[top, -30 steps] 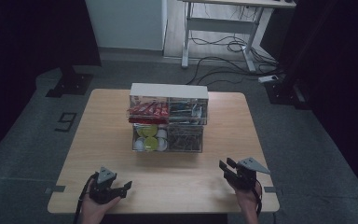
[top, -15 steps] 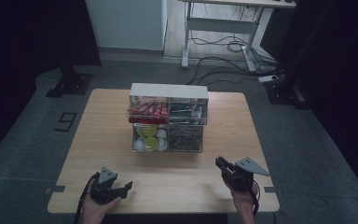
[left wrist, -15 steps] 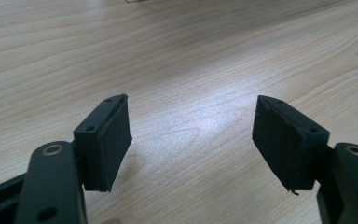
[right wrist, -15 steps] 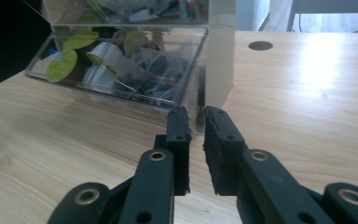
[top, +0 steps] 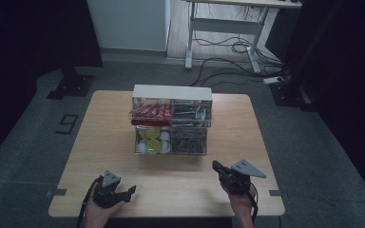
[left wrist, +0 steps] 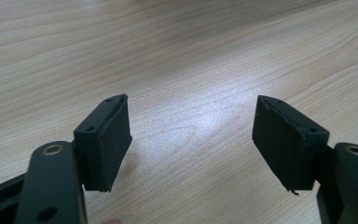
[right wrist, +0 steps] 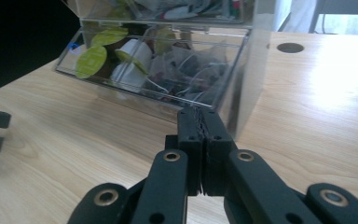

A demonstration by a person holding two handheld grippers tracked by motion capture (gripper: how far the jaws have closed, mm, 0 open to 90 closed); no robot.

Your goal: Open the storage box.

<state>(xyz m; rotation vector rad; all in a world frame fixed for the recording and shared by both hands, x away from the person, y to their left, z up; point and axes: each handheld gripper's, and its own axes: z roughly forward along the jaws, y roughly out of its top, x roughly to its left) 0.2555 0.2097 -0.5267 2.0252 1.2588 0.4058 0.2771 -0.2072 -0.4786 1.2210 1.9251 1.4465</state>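
Near the table's [top: 100,142] front edge, left gripper [left wrist: 191,135] spread wide, right gripper [right wrist: 204,119] pressed together, seemingly empty.

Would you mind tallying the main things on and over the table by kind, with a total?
Clear organizer: 1
Organizer compartments, counted front-on: 4
Grippers: 2, the left gripper open and the right gripper shut on nothing
Total: 3 things, with compartments counted as part of the organizer

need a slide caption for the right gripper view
Shut right gripper pointing at clear organizer on wooden table.
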